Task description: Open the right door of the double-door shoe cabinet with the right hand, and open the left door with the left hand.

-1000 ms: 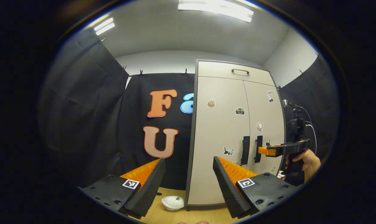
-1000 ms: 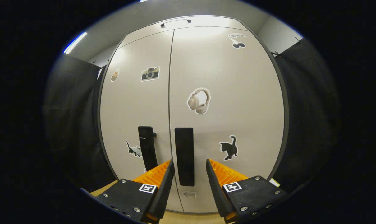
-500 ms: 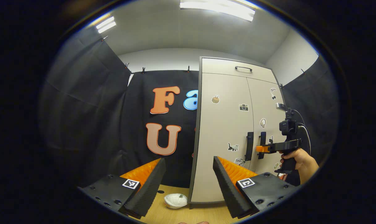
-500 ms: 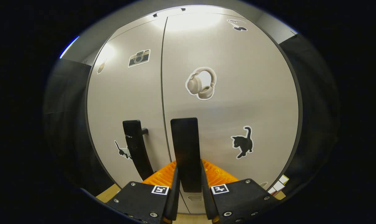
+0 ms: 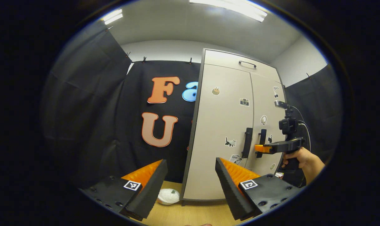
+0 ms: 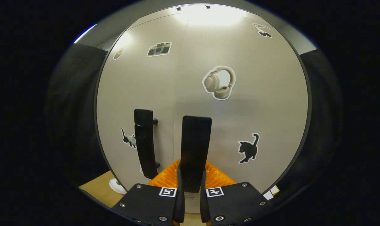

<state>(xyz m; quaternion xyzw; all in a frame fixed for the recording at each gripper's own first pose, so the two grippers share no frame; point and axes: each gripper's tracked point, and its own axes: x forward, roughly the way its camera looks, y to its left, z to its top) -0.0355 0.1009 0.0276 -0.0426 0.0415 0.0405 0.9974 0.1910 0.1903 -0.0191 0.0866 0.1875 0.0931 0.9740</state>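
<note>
Since one second ago, the right gripper (image 6: 190,201) has advanced and closed: its fingers, then spread on either side of the right handle (image 6: 194,150), now pinch that handle's lower end. The left gripper (image 5: 190,185) has shifted only slightly and remains spread, holding nothing.

Shoe cabinet (image 5: 234,125): stands on the wooden floor (image 5: 177,216), at about 2 o'clock in the left gripper view; both doors appear shut. Right door (image 6: 246,103): a tall, flat, rigid panel that will probably swing on hinges at its outer edge; likely light, yet best pulled along an arc rather than straight back. Left door (image 5: 221,131): the same build. Left handle (image 6: 144,144): a stiff black vertical bar standing off the panel on short posts, at 9 o'clock from the right handle; its smooth face may slip, so a firm pinch across the bar suits best.

Left gripper view adds the cabinet's full outline, a top handle (image 5: 247,64), the person's hand (image 5: 300,157) holding the right gripper, and a small white object (image 5: 168,196) on the floor at 6 o'clock. Right gripper view adds the close detail of the grip and the door stickers.
</note>
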